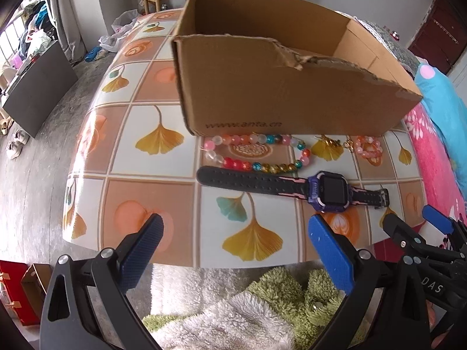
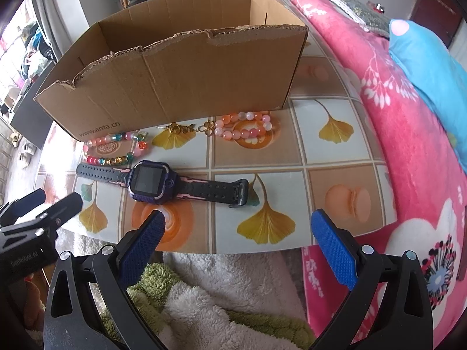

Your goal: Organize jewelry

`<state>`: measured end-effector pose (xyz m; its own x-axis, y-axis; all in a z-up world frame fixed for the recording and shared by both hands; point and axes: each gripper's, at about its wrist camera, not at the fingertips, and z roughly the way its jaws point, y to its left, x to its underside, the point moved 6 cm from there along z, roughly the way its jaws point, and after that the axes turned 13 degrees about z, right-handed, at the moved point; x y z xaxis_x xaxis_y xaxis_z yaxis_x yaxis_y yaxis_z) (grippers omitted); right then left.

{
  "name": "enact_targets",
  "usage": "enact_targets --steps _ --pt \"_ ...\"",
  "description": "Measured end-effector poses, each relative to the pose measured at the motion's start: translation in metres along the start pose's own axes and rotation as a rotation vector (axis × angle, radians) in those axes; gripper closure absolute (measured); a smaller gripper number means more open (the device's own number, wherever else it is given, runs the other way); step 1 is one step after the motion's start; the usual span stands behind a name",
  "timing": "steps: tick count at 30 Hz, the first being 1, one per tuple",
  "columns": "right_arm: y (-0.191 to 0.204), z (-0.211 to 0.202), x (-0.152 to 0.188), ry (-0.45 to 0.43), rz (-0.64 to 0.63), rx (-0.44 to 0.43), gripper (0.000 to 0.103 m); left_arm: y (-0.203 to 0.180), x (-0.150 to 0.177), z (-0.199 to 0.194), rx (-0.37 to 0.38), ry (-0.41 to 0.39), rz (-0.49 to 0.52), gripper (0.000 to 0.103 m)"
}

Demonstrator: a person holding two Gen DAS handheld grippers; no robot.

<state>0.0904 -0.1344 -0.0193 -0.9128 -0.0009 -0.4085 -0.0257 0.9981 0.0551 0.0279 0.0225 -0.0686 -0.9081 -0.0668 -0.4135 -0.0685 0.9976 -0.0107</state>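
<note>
**Two open grippers wait in front of the watch**

The left hand-held gripper [image 1: 236,230] is spread wide and holds nothing. The right hand-held gripper [image 2: 239,224] is wide and empty too. Both hang at the near edge of the tabletop [image 1: 146,198], side by side.

Just ahead of them lies the watch [image 2: 151,182]. It is flat, and its long strap runs from left to right, across the fingers of both grippers. Its screen sits a bit left of the right gripper's middle, and off to the right of the left one. The right gripper looks nearer to it.

Behind the watch are the big bead bracelet [image 1: 254,154], a small gold chain [image 2: 181,128] and the pink bead bracelet [image 2: 245,128]. Behind those stands the open cardboard box [image 2: 181,81], touching or almost touching the beads. No jewelry can be seen in the box yet.
</note>
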Motion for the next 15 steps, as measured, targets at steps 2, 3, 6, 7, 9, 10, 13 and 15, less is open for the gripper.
enact_targets --steps 2,3,6,7,9,10,13,15 --pt "-0.002 0.002 -0.004 -0.007 0.007 -0.004 0.007 0.006 0.000 0.002 -0.008 -0.008 -0.018 0.006" --pt "-0.002 0.002 -0.006 -0.012 0.011 -0.006 0.007 0.008 0.000 0.003 -0.010 -0.013 -0.021 0.006" --pt "-0.007 0.004 -0.013 -0.029 0.025 -0.011 0.007 0.015 -0.001 0.006 -0.036 -0.030 -0.015 0.006" --pt "-0.010 0.005 -0.015 -0.038 0.029 -0.014 0.007 0.017 -0.003 0.006 -0.037 -0.038 -0.012 0.006" --pt "-0.013 0.005 -0.020 -0.057 0.029 -0.017 0.007 0.022 -0.004 0.007 -0.042 -0.060 -0.005 0.006" --pt "-0.015 0.005 -0.021 -0.067 0.025 -0.016 0.007 0.025 -0.004 0.007 -0.039 -0.077 0.001 0.006" --pt "-0.017 0.007 -0.026 -0.078 0.007 -0.025 0.007 0.030 -0.008 0.006 0.038 -0.155 0.010 0.006" --pt "-0.019 0.008 -0.030 -0.082 0.006 -0.047 0.007 0.036 -0.010 0.004 0.080 -0.207 -0.010 0.006"
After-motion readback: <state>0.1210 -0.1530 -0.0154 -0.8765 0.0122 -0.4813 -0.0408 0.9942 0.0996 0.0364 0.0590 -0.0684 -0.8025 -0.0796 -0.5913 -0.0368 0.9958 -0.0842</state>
